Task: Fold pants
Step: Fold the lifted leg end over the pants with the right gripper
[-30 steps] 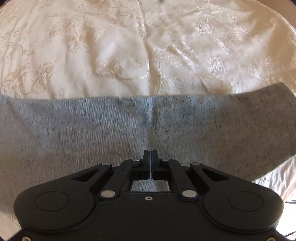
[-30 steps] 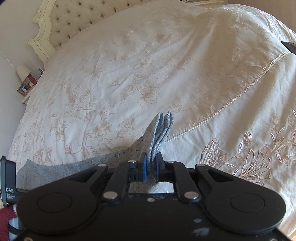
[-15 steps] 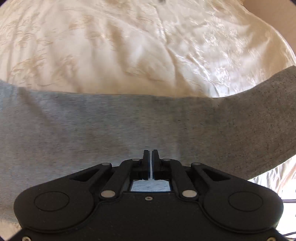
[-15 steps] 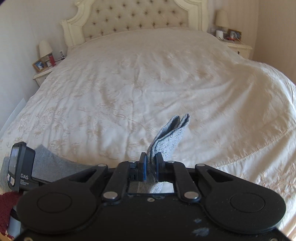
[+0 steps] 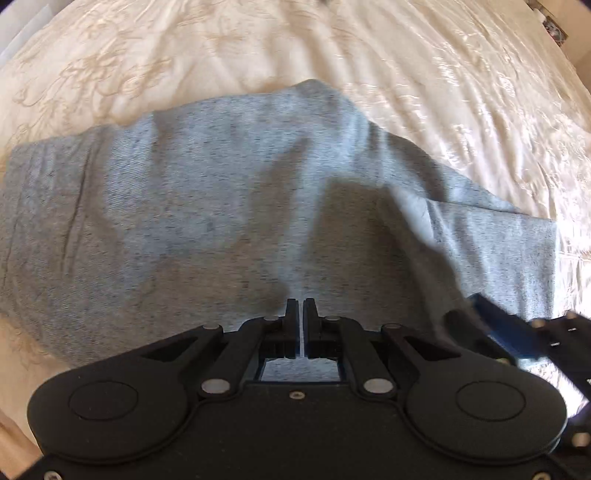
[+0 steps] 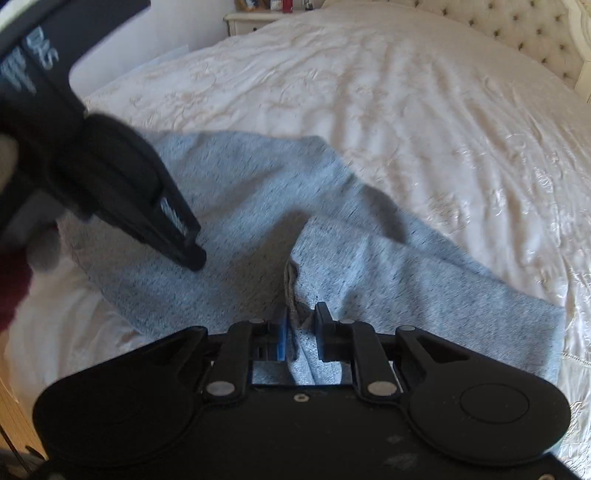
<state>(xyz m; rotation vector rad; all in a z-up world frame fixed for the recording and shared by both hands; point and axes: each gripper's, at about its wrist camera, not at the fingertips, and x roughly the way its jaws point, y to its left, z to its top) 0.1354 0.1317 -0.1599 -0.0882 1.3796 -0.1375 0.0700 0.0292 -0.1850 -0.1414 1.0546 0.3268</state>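
Note:
The grey pants (image 5: pixel 207 221) lie folded over on the cream bedspread, with one layer draped across another; they also show in the right wrist view (image 6: pixel 369 266). My left gripper (image 5: pixel 299 306) is shut, its tips down on the cloth, and whether cloth is pinched between them I cannot tell. It shows as a dark blurred shape in the right wrist view (image 6: pixel 188 254). My right gripper (image 6: pixel 301 314) is slightly parted, with a bunched edge of the pants between its fingers. It appears at the lower right of the left wrist view (image 5: pixel 495 332), close beside the left one.
The embroidered cream bedspread (image 6: pixel 406 110) spreads out beyond the pants. A tufted headboard (image 6: pixel 517 29) and a bedside table (image 6: pixel 258 14) stand at the far end. A wooden floor strip (image 5: pixel 11 443) shows at the bed's near edge.
Both grippers have swung down and together, carrying the pants over onto themselves. The right gripper's jaws have parted a little around the cloth. The left gripper now sits low on the folded pants.

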